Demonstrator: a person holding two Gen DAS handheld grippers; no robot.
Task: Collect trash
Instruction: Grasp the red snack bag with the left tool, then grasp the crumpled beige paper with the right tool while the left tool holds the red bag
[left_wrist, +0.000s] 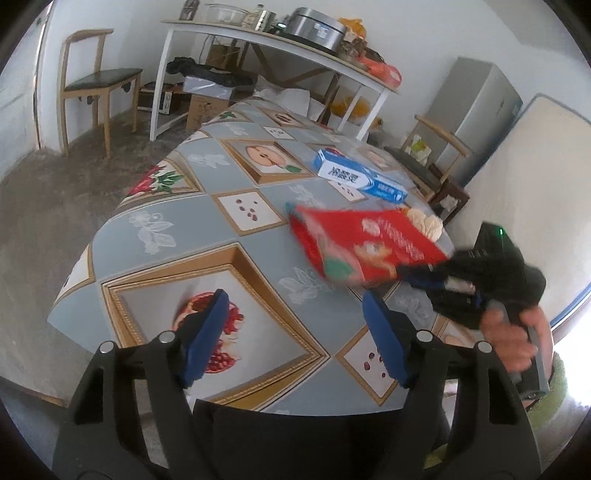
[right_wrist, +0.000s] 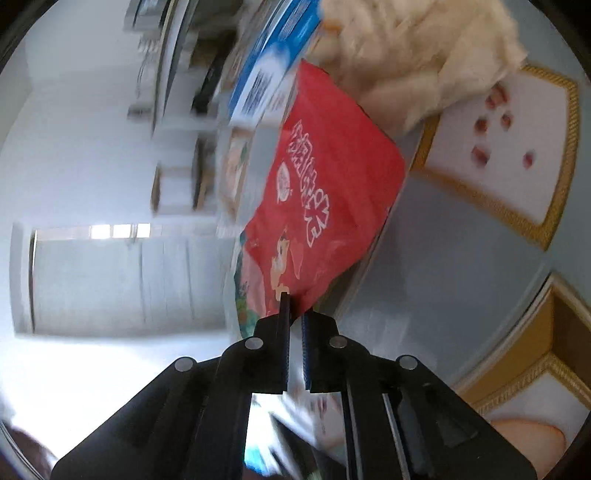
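Observation:
A red snack bag (left_wrist: 365, 247) is lifted off the patterned table (left_wrist: 207, 206), pinched at its near edge. My right gripper (right_wrist: 295, 306) is shut on the red snack bag (right_wrist: 325, 192); in the left wrist view this right gripper (left_wrist: 417, 275) comes in from the right, held by a hand (left_wrist: 509, 339). Behind the bag lie a blue and white box (left_wrist: 358, 175) and a crumpled cream tissue (left_wrist: 426, 221). My left gripper (left_wrist: 295, 314) hangs open over the near part of the table, nothing between its blue pads (left_wrist: 207, 339).
Two wooden chairs (left_wrist: 96, 85) (left_wrist: 432, 162) stand beside the table. A white side table (left_wrist: 280, 40) loaded with kitchen things runs along the back wall, boxes under it. A grey fridge (left_wrist: 476, 110) and a leaning board (left_wrist: 524, 177) are at the right.

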